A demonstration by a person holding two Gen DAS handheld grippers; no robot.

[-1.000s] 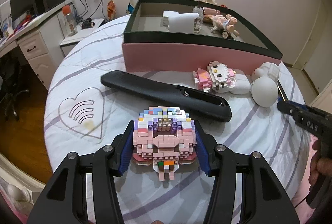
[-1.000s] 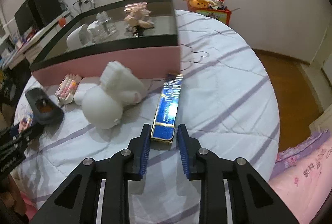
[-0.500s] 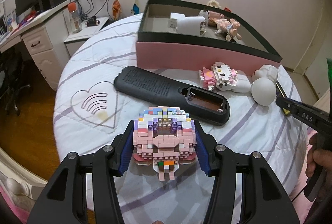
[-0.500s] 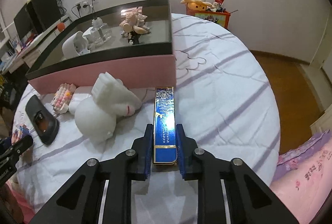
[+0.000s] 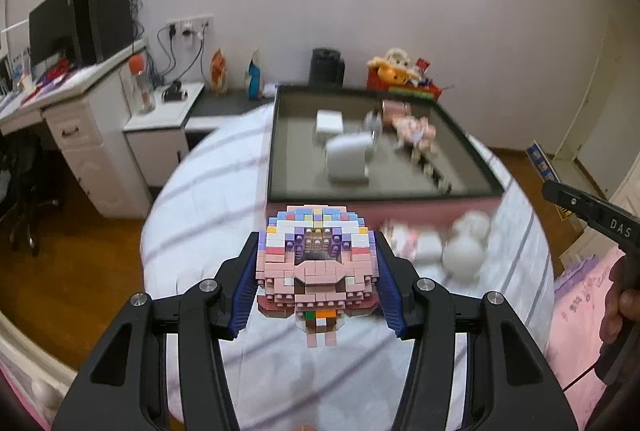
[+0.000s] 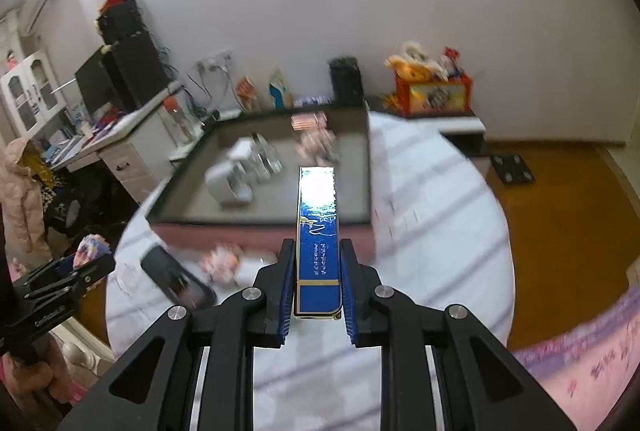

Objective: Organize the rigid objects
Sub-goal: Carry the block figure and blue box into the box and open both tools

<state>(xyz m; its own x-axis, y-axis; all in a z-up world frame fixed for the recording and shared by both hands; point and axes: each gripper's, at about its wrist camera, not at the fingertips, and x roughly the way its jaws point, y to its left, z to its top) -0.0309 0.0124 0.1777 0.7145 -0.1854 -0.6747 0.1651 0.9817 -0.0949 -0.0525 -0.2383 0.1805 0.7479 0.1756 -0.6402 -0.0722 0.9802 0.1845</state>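
Observation:
My left gripper [image 5: 318, 251] is shut on a pink, white and purple brick-built figure [image 5: 316, 267], held up above the round bed. My right gripper [image 6: 318, 251] is shut on the near end of a long blue and gold box [image 6: 318, 231], also lifted off the bed. Ahead of both lies the pink storage box with a dark rim [image 5: 384, 197] [image 6: 256, 221], holding a white device [image 5: 346, 161], a glass bottle [image 6: 264, 155] and a pink doll [image 5: 416, 131]. The right gripper's tip [image 5: 588, 209] shows at the right edge of the left wrist view.
On the striped bedspread [image 5: 208, 199] in front of the pink box lie a second brick figure [image 5: 404, 239], a white rabbit figure [image 5: 466, 247] and a black remote [image 6: 178, 281]. A desk with a monitor [image 5: 60, 31] stands left. Wooden floor [image 6: 560, 223] lies to the right.
Both grippers have risen with their loads, so the bed and pink box sit lower and further off. The right gripper closed on the blue box and lifted it off the bedspread.

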